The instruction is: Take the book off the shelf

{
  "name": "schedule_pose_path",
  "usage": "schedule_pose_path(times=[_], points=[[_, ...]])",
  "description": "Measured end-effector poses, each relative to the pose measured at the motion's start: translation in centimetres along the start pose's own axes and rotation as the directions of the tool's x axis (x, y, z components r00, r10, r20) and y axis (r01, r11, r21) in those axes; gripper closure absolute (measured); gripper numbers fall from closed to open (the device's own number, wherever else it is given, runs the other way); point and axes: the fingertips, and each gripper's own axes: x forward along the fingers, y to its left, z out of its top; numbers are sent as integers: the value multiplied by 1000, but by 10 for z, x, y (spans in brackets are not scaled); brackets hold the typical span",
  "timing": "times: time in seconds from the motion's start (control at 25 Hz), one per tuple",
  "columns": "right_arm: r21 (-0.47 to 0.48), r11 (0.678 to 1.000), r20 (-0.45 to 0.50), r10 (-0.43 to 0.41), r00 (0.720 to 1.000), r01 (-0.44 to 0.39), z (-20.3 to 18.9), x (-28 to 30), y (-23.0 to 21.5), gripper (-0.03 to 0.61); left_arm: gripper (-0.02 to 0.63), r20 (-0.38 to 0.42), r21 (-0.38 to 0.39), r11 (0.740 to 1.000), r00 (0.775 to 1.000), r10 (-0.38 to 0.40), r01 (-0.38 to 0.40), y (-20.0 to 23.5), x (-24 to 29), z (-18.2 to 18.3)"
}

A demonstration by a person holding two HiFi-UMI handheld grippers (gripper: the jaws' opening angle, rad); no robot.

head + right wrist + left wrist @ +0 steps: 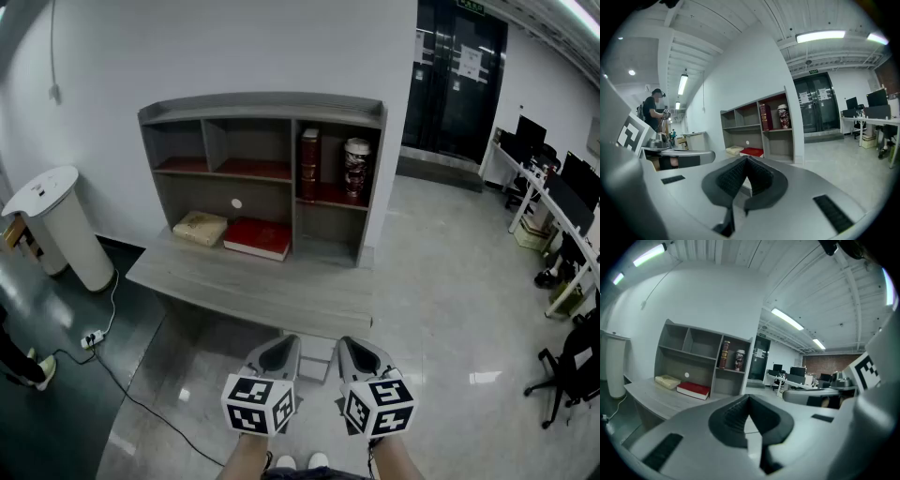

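Left gripper (280,349) and right gripper (355,349): both sets of fingers clenched, empty. One upright maroon book (309,164) stands beside one canister (356,169) in the shelf's (262,106) upper right compartment. One red book (257,237) and one cream book (200,228) lie flat on the counter (253,289).

The scene is viewed by the head view from above, facing forward and steeply down, with the grey shelf unit (262,105) well ahead. The same shelf unit is seen from low down and far off, almost level, in both gripper views.
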Motion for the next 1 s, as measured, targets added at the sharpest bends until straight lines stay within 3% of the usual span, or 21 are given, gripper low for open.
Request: schedule_pose_path(times=[0.48, 1.0], points=[[0, 1000, -18, 7, 1000, -7, -6, -2, -13, 571, 603, -43, -18, 1000, 999, 18, -19, -12, 10, -11], [2, 1000, -19, -7, 1000, 7, -4, -6, -36, 571, 603, -27, -10, 999, 998, 48, -48, -20, 25, 4]])
